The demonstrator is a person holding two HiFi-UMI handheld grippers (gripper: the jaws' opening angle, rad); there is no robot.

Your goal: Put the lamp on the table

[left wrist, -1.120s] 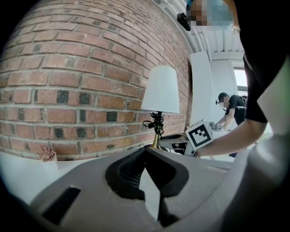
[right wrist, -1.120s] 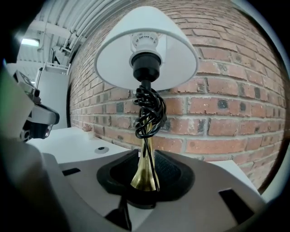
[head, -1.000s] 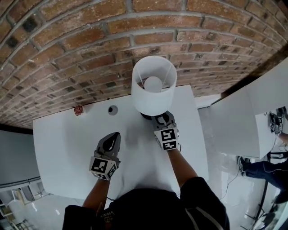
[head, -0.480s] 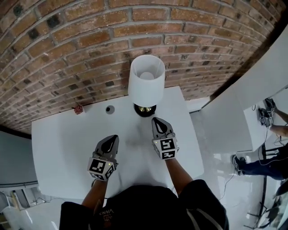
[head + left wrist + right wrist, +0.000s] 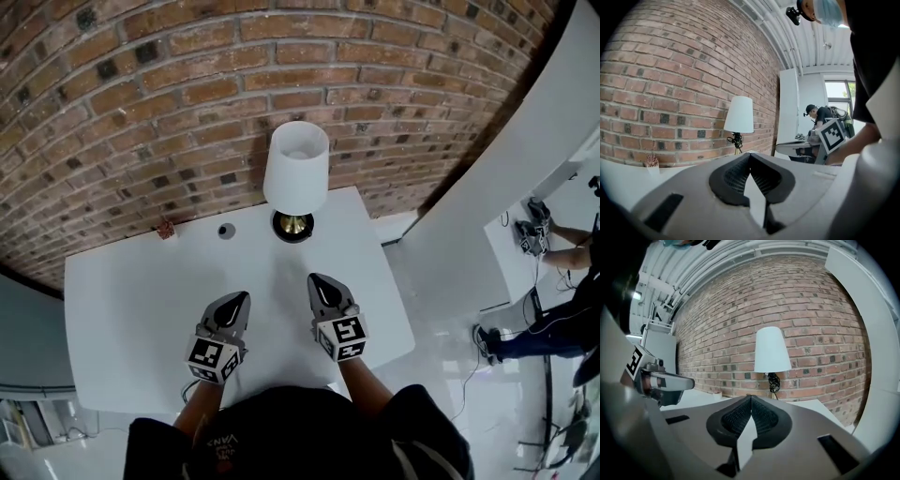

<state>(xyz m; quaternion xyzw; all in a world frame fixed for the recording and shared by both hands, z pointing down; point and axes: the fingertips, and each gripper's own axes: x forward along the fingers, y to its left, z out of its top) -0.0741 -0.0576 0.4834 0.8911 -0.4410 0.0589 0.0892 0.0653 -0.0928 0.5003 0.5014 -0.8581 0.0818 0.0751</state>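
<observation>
The lamp (image 5: 296, 173), with a white shade and a dark round base, stands upright at the back edge of the white table (image 5: 131, 300), close to the brick wall. Nothing touches it. My right gripper (image 5: 319, 281) hovers over the table well in front of the lamp, jaws shut and empty. To its left my left gripper (image 5: 236, 300) is shut too, with nothing in it. The lamp (image 5: 739, 115) stands ahead of the left gripper (image 5: 750, 157) in the left gripper view. In the right gripper view the lamp (image 5: 772, 350) rises beyond the closed right gripper (image 5: 751, 399).
A small potted plant (image 5: 166, 229) and a small grey round object (image 5: 225, 231) sit at the table's back edge, left of the lamp. A white partition (image 5: 487, 187) stands right of the table. People (image 5: 553, 319) are at the far right.
My right gripper has let go of the lamp's base, drawn back toward me and closed. The lamp stays standing at the back of the table. The left gripper has barely moved.
</observation>
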